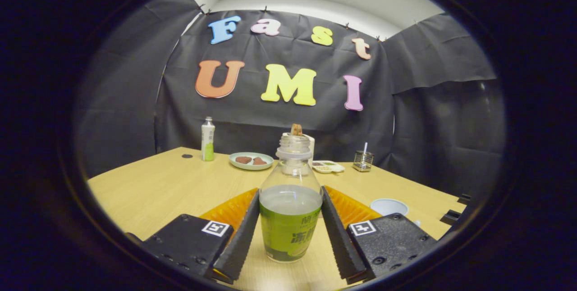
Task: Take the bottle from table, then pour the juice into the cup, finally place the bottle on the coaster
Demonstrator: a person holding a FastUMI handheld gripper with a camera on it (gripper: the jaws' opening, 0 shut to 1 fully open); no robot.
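Observation:
A clear bottle (290, 210) with a green label and no cap stands upright between my fingers, filled with pale juice to just above the label. My gripper (290, 198) is shut on the bottle, one finger against each side of its body. The bottle's base looks level with the wooden table (157, 187). A pale cup (389, 206) stands on the table just beyond the right finger, open side up. A small dark round disc (187, 156) lies flat at the far left of the table.
Along the table's far side stand a second white-and-green bottle (208, 140), a plate (251, 161) with brown pieces, a white roll (309, 143) behind the held bottle, a small divided tray (328, 166) and a wire holder (363, 160).

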